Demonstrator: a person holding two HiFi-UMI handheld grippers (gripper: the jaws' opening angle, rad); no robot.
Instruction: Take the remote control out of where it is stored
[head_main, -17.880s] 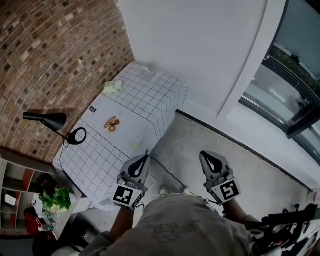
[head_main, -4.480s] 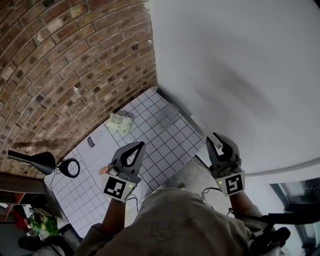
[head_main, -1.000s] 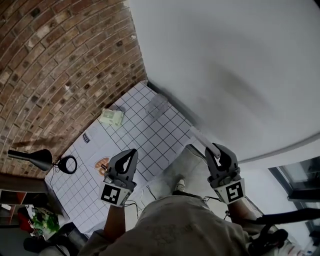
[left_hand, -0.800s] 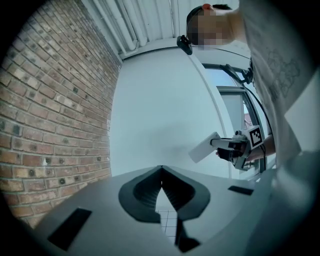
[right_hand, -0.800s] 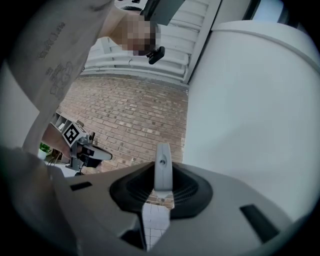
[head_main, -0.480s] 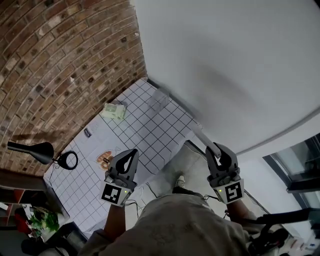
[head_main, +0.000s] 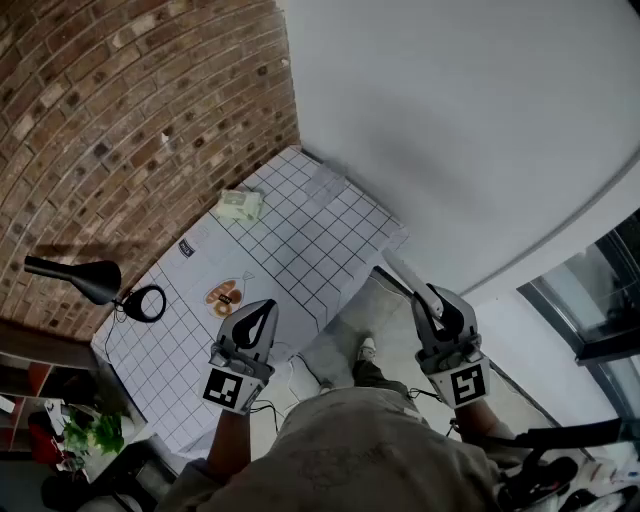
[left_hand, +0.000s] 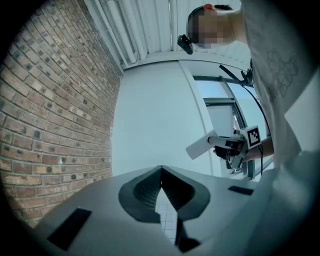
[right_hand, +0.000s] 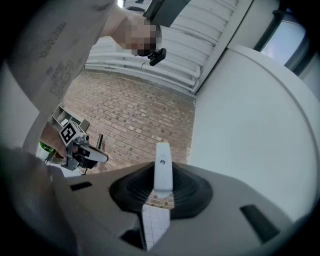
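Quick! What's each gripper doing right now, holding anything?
Left gripper: jaws shut, holding nothing.
Right gripper: jaws shut on the white remote control.

A long table (head_main: 300, 240) under a white cover with a grid pattern runs along the brick wall, its far end against the white wall. At the far end lie a pale green packet (head_main: 238, 205) on the brick side and a clear, blurred item (head_main: 325, 185) near the opposite corner. Midway lie a small dark card (head_main: 186, 249) and a round orange-brown piece (head_main: 224, 296). A black desk lamp (head_main: 95, 282) stands at the brick-side edge, nearer the near end.
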